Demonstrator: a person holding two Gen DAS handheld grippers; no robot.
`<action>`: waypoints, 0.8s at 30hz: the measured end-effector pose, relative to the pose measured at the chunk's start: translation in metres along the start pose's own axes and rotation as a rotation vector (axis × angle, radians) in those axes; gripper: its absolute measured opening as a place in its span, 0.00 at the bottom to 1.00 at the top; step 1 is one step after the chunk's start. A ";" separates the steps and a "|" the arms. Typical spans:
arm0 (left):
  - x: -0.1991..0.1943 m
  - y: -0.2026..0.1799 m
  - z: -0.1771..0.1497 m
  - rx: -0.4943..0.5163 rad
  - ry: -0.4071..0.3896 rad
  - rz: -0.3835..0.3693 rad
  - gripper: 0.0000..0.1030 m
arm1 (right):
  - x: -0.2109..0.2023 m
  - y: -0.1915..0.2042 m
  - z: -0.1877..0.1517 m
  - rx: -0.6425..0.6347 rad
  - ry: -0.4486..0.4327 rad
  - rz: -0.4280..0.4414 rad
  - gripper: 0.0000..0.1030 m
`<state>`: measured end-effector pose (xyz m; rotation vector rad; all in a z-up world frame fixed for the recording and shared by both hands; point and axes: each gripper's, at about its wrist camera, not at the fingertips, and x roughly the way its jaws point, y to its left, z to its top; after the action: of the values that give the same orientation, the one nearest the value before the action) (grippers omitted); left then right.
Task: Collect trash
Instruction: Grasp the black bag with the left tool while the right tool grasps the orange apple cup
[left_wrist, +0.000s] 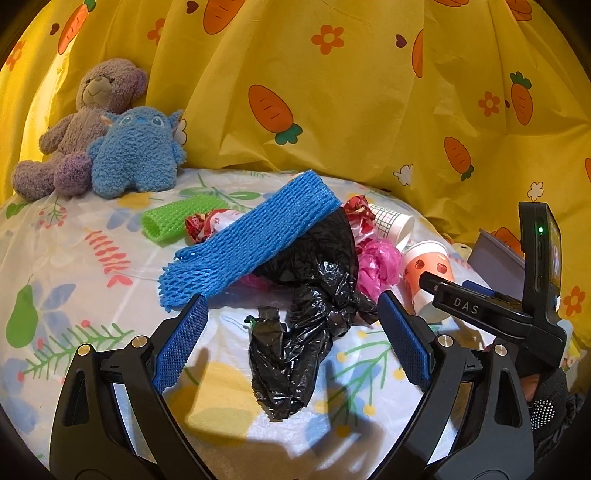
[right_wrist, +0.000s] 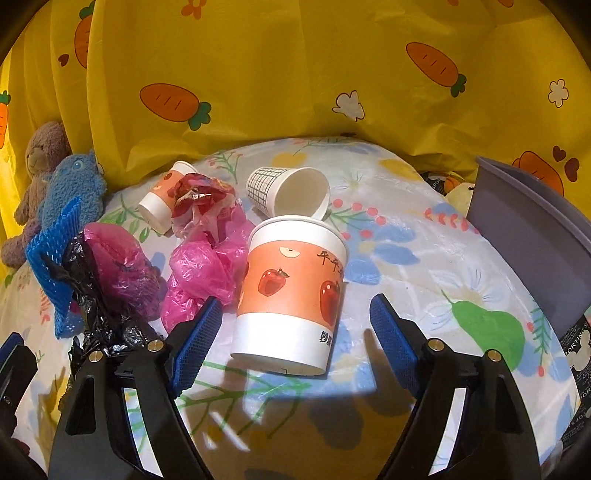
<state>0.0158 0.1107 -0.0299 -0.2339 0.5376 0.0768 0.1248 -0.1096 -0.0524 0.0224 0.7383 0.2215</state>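
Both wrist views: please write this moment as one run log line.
left gripper: open, over black bag | right gripper: open, around upright apple cup, no contact | bin: right

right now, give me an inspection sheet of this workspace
surface: floral sheet, no bare patch in the pile
job's things: upright apple cup; grid cup on its side; second apple cup on its side; black bag; pink bags; blue net; green net; red wrapper
clutter: two plush toys
grippers: left gripper open over black bag; right gripper open around upright apple cup
cables: nothing seen
surroundings: carrot curtain; grey bin
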 end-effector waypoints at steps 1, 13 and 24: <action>0.002 -0.001 0.000 -0.002 0.009 -0.006 0.89 | 0.002 -0.001 0.000 0.003 0.013 0.006 0.68; 0.041 -0.013 0.008 0.091 0.162 -0.020 0.85 | -0.030 -0.019 -0.009 0.012 -0.053 0.034 0.55; 0.074 -0.012 0.006 0.072 0.282 -0.092 0.36 | -0.066 -0.026 -0.020 -0.005 -0.126 0.059 0.56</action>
<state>0.0836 0.1019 -0.0605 -0.2003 0.8079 -0.0661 0.0693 -0.1502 -0.0255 0.0529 0.6118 0.2754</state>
